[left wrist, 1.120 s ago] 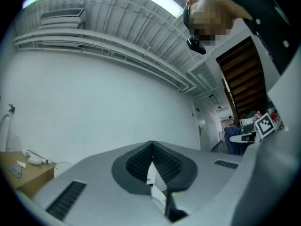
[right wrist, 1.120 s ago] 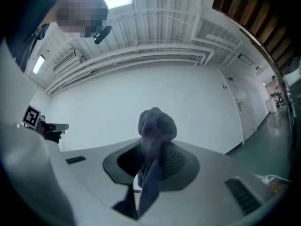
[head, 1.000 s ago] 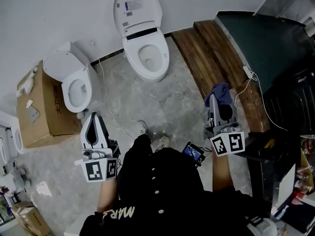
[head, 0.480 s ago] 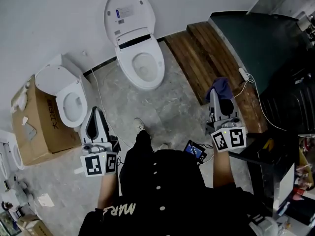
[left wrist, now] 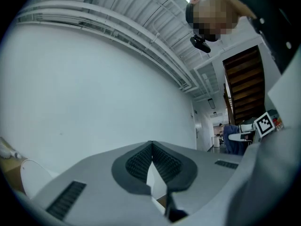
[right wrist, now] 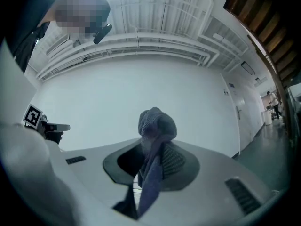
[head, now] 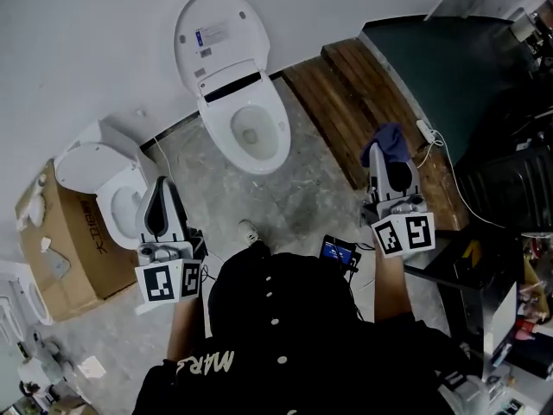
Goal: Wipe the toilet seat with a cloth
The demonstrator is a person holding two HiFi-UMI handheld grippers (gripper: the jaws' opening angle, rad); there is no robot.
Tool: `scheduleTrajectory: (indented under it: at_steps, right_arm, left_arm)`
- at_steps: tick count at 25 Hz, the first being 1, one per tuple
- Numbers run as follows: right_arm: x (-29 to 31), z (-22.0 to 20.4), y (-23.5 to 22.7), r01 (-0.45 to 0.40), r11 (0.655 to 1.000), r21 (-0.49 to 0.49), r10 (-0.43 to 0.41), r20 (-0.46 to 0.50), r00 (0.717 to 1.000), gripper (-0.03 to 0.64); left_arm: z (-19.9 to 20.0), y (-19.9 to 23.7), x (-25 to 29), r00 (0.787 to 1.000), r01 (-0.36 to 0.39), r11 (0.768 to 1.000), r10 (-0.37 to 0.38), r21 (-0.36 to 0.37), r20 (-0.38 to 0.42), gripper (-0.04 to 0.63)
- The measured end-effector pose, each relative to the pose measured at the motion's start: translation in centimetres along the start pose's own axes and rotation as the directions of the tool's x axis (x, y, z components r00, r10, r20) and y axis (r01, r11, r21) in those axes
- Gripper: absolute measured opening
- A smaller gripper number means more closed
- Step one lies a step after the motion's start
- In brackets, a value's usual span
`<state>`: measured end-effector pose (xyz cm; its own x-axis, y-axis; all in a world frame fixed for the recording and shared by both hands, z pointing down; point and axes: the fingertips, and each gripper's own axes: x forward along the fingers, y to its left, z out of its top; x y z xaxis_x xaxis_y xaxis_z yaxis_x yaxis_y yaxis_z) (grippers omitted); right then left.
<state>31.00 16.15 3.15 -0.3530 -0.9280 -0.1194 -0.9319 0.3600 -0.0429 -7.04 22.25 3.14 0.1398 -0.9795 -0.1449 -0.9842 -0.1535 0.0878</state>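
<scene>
The right tongs are clamped on a bunched blue-grey cloth, with a wad standing above the tips and a tail hanging below. The left tongs are pressed together with nothing between them. The white oval toilet seat, its lid raised against the wall, lies ahead on the grey floor, well apart from both tongs. So narrow a pinch could let the cloth slide out once it is pressed on the seat, and the loose tail could dip into the bowl. Both arms are held low on either side of the person's body, the tongs pointing forward and tilted up at the wall.
</scene>
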Motion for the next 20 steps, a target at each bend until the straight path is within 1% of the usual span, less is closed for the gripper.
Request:
scheduleTrajectory:
  at_steps: [8,11,16,20]
  right_arm:
    - [7.0,-0.5,2.8,0.006,1.000,-0.017,-0.006,0.011,1.000,0.083]
    - [9.0,-0.5,3.7,0.006,1.000,-0.019,-0.006,0.005,1.000,0.083]
    - [10.8,-0.5,4.0,0.016,1.000,-0.020,-0.017,-0.011,1.000,0.083]
    - [12.1,-1.0,3.6,0.016,1.000,-0.023,-0.016,-0.028,0.999,0.083]
  left_arm:
    - [-0.4,6.3,4.1,1.000,0.002,1.000,-0.002,-0.007,-0.009,0.007]
    - [-0.6,8.1,5.0,1.000,0.007,1.000,-0.007,-0.014,-0.016,0.008]
    - [-1.8,9.8,6.3,0.999,0.014,0.999,-0.015,-0.031,-0.048,0.008]
    - [-2.8,9.7,7.5,0.998,0.014,0.999,-0.017,-0.047,-0.063,0.008]
